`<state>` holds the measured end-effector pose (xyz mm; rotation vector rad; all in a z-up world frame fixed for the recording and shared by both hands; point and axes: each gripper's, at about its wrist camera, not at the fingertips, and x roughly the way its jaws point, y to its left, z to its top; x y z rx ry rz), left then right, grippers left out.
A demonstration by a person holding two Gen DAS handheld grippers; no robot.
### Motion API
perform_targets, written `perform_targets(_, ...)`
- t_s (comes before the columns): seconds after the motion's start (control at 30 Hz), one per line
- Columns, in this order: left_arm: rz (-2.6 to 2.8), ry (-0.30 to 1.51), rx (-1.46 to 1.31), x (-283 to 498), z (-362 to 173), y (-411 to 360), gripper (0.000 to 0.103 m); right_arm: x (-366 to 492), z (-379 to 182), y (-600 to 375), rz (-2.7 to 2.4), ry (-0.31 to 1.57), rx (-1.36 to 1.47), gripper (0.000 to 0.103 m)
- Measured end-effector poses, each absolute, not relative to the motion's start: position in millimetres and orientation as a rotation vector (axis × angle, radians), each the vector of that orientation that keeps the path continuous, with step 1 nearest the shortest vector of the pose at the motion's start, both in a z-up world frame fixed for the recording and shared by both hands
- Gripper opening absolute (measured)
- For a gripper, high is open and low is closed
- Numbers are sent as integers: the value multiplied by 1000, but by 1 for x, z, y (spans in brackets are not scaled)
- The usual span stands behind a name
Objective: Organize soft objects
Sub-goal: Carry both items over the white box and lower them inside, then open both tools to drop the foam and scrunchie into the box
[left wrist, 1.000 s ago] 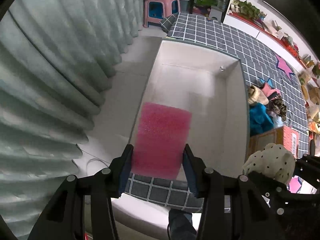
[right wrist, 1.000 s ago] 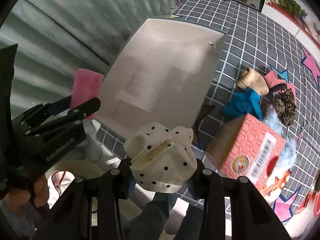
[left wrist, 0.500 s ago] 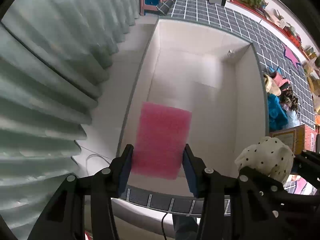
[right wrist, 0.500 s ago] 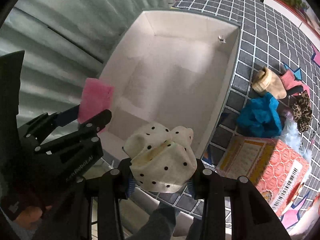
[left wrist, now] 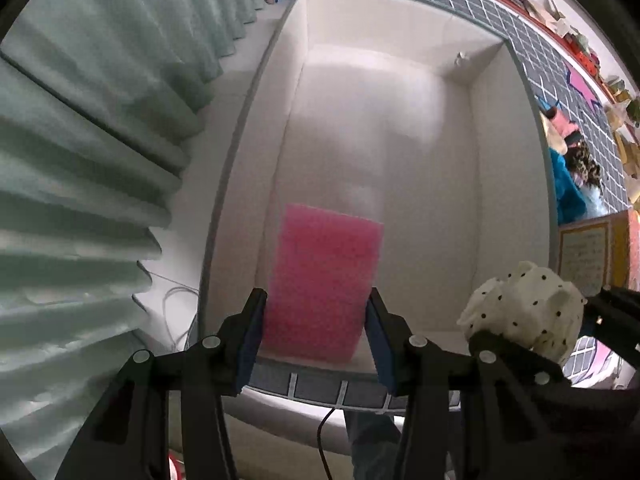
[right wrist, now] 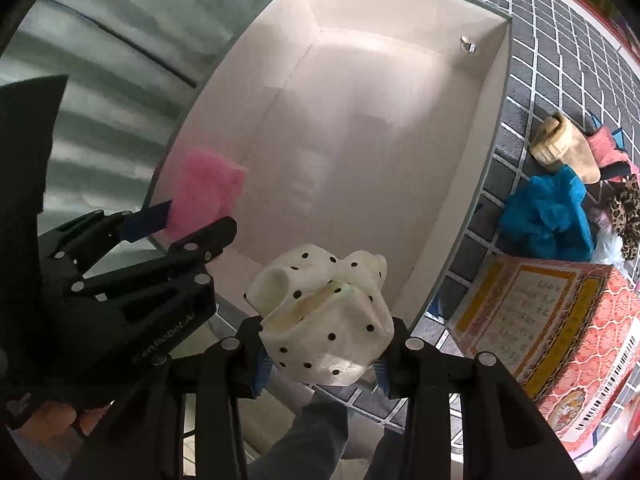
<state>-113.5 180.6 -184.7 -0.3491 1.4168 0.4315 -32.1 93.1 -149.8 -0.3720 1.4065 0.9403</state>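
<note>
Risk of a missed drop, mainly. Left gripper (left wrist: 316, 320) clenched on pink sponge (left wrist: 324, 280), pointed nearly straight down over near-left corner of white box (left wrist: 404, 44), close to left wall. Right gripper (right wrist: 320, 356) clamped on cream polka-dot cloth (right wrist: 324, 316), bunched and bulging past both fingers, hanging over near rim rather than well inside. Box interior bare apart from a small metal fitting (right wrist: 466, 45) on far-right wall.

Likely failures, as judgement only:
- Cloth released here: could catch on near rim and slide outward onto checked mat (right wrist: 560, 52) or toward person's leg (right wrist: 304, 440) below. Needs carrying farther in first.
- Sponge let go so near left wall: might strike the wall and stand on edge, or tip out toward curtain (left wrist: 80, 140) if rim clipped.
- Both tools close together at near end: knock between them could jolt either grip.
- Cloth unfolding on release, draping over sponge, untidy result.

Remaining soft items — blue cloth (right wrist: 548, 212), tan slipper (right wrist: 568, 148), leopard-print piece (right wrist: 628, 212) — lying on mat to right, beside red printed carton (right wrist: 560, 340).
</note>
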Motion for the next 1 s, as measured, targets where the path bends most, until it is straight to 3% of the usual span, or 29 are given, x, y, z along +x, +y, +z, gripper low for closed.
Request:
perform_targets(0.77, 429, 1401, -364, -128, -173, 180, 53, -26, -155, 107, 971, 1409, -415, 42)
perform_targets(0.83, 439, 1385, -377, -130, -170, 182, 57, -24, -153, 109, 977, 1393, -423, 43)
perform_targets(0.9, 460, 1364, -401, -133, -166, 187, 71, -23, -146, 111, 975, 1374, -427, 47)
perform_targets(1.0, 456, 1330, -477, -139, -161, 195, 79, -17, -137, 111, 962, 1335, -435, 61)
